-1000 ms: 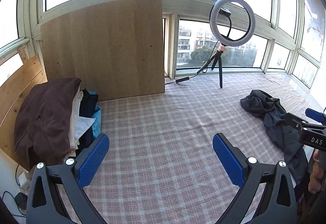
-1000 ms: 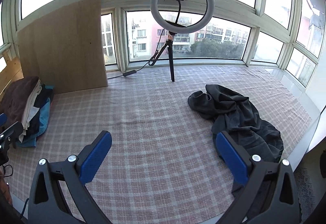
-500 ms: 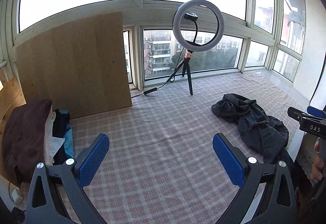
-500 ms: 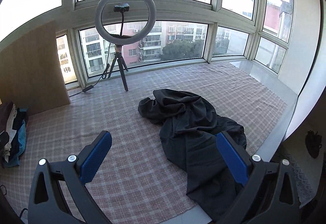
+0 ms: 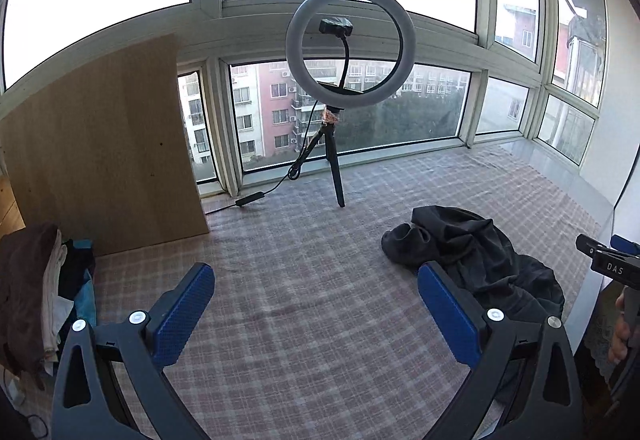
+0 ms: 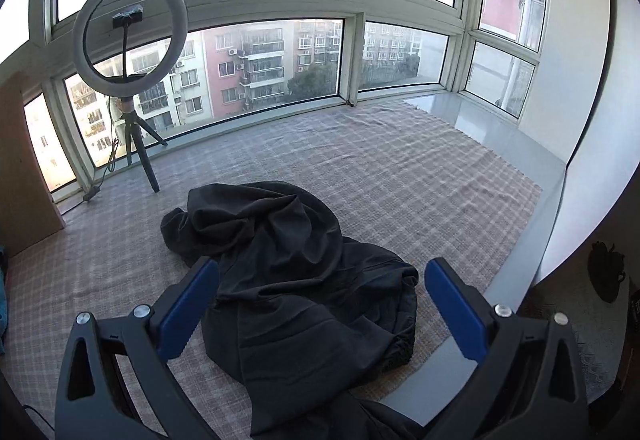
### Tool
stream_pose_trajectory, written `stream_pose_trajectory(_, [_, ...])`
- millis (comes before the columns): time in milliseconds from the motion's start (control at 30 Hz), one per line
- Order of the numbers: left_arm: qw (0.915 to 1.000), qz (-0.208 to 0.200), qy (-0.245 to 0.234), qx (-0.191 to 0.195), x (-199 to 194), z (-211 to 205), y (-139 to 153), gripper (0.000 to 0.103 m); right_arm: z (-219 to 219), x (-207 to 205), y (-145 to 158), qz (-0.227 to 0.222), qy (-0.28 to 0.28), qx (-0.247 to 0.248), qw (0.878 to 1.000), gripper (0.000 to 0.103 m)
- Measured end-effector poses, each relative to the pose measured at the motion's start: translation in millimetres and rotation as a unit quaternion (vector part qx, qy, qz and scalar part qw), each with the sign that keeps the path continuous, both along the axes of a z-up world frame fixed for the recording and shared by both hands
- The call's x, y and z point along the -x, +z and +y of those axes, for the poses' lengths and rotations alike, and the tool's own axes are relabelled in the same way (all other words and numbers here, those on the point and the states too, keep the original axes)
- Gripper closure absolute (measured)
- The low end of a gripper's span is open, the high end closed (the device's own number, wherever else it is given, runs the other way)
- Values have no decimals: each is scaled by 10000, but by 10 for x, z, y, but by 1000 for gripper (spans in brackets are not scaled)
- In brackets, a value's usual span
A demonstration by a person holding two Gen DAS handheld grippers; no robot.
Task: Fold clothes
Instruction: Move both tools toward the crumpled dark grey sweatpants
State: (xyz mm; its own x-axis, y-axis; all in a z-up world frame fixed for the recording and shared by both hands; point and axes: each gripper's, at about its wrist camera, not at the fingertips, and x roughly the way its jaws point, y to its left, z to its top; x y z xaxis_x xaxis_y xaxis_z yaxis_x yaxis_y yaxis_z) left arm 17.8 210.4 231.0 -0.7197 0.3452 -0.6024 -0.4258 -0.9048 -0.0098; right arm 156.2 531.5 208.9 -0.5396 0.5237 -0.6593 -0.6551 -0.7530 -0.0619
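Note:
A crumpled dark grey garment (image 6: 288, 264) lies on the checked cloth surface (image 6: 400, 176), its lower part hanging over the front edge. It also shows in the left wrist view (image 5: 472, 256), at the right. My right gripper (image 6: 322, 304) is open and empty, above the garment's near part. My left gripper (image 5: 316, 304) is open and empty over bare cloth, left of the garment. The right gripper's side (image 5: 608, 264) shows at the right edge of the left wrist view.
A ring light on a tripod (image 5: 344, 88) stands at the back by the windows, its cable trailing left. A wooden board (image 5: 100, 152) leans at the back left. A stack of folded clothes (image 5: 36, 292) sits at the left edge. A dark item (image 6: 606, 272) lies on the floor right.
Both grippers have swung to the right. The garment has come from the right edge toward the middle of both views; the folded stack has slid to the left edge.

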Motion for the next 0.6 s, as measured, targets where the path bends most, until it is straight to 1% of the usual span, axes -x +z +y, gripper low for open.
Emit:
stream_pose_trajectory(133, [9998,-74,18,164,118,302,-79,1,568,69,-324,-299,-169,117,9993,0])
stream_pose_trajectory(233, [9995,-131,39,271,210,476,-121,1,940,150,-634,-528,-194,360,9978,0])
stream_pose_trajectory(300, [9992,-186,58,352,282,571,-143,1,1169,192,-855,-640,-202,644,9957,0])
stream_pose_trajectory(400, [9986,-241,101,469,379,666,-171,1,1501,217,-1168,-623,-142,1157,9912,0])
stream_pose_trajectory(467, [9980,-275,131,548,440,721,-187,1,1681,247,-1381,-633,-58,1632,9845,0])
stream_pose_trajectory(533, [9975,-301,165,625,490,742,-199,1,1783,285,-1566,-687,89,2041,9765,0])
stream_pose_trajectory(600, [9970,-322,199,676,531,733,-213,1,1772,344,-1697,-874,232,2169,9720,1])
